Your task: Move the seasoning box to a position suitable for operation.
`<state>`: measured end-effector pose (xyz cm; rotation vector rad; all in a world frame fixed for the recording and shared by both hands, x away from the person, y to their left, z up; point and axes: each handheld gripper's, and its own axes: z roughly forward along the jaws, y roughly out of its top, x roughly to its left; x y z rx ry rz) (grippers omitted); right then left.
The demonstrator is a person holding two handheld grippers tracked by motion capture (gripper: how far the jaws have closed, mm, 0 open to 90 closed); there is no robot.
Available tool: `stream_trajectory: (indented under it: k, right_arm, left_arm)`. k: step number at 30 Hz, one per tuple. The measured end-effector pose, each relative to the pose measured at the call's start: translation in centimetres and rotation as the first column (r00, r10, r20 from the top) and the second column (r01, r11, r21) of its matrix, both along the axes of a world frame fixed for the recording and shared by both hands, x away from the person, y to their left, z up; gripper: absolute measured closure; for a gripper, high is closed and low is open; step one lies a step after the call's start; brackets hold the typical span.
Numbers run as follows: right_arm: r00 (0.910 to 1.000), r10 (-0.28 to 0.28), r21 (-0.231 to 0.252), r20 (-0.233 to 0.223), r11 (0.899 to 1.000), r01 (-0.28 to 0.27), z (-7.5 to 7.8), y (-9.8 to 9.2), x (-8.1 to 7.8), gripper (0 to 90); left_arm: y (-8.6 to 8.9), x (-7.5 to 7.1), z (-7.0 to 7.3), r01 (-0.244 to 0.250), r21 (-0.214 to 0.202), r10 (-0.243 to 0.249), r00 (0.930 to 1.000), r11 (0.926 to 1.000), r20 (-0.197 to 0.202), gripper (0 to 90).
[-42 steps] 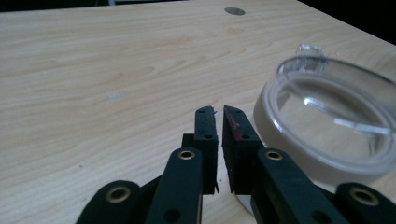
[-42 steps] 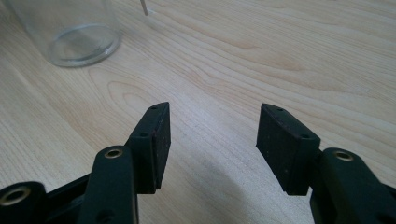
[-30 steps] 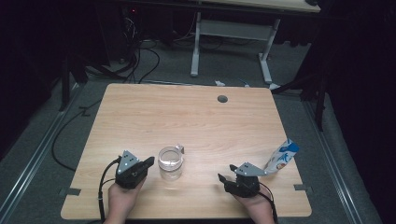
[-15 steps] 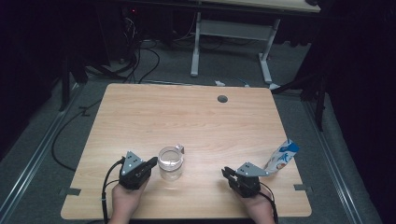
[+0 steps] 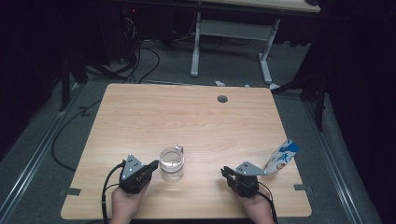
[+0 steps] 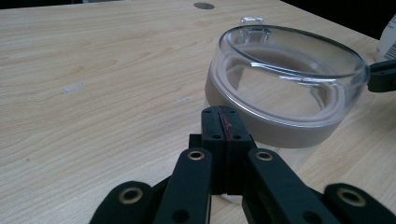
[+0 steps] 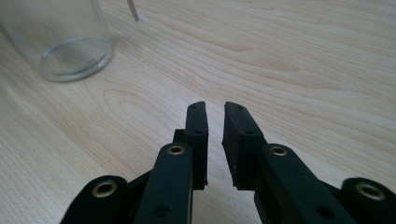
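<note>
A clear glass mug with a small handle stands near the table's front edge, left of centre. My left gripper sits just to its left, jaws shut and empty. In the left gripper view, the closed tips almost reach the mug's wall. My right gripper rests low at the front right, pointing left toward the mug. Its jaws have just closed down and then eased open slightly. They show a narrow gap with nothing in it. A blue and white pouch stands behind the right gripper.
The wooden table has a round cable hole at the back. Behind it, a white desk frame and cables lie on the dark floor. The pouch also appears at the edge of the left gripper view.
The right gripper's jaws stand narrower than a second ago. Both hands, the mug and the pouch stay where they were.
</note>
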<state>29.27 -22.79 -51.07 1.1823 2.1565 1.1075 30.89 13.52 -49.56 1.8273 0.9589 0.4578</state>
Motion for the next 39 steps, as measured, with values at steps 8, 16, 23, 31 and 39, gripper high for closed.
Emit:
stream_trajectory:
  k: [8,16,23,31,39]
  right_arm:
    - [0.9997,0.021,0.004,0.015,1.0,-0.021,0.3,-0.2,-0.1,78.7]
    - [0.9995,0.028,0.004,0.015,1.0,-0.028,0.3,-0.2,-0.2,81.4]
    - [0.9991,0.042,-0.013,0.012,0.999,-0.042,0.4,-0.3,-0.4,88.0]
    - [0.9997,0.024,-0.019,0.007,1.0,-0.024,0.3,-0.7,-0.7,89.9]
    - [0.9999,0.015,-0.006,0.004,1.0,-0.015,0.3,-1.3,-0.8,85.2]
  left_arm:
    - [-0.9,-1.1,-0.1,0.028,0.002,-0.028,0.9996,0.9996,0.009,89.9]
    - [-2.1,-2.1,-0.2,0.079,-0.018,-0.079,0.9969,0.9967,-0.002,89.8]
    - [-2.8,-2.4,-0.3,0.11,-0.02,-0.11,0.9939,0.9937,0.005,89.7]
    - [-1.9,-0.8,-0.9,0.033,-0.023,-0.034,0.9994,0.9992,-0.011,89.1]
    - [-2.6,-0.8,-0.7,0.041,-0.016,-0.041,0.9991,0.999,0.006,89.7]
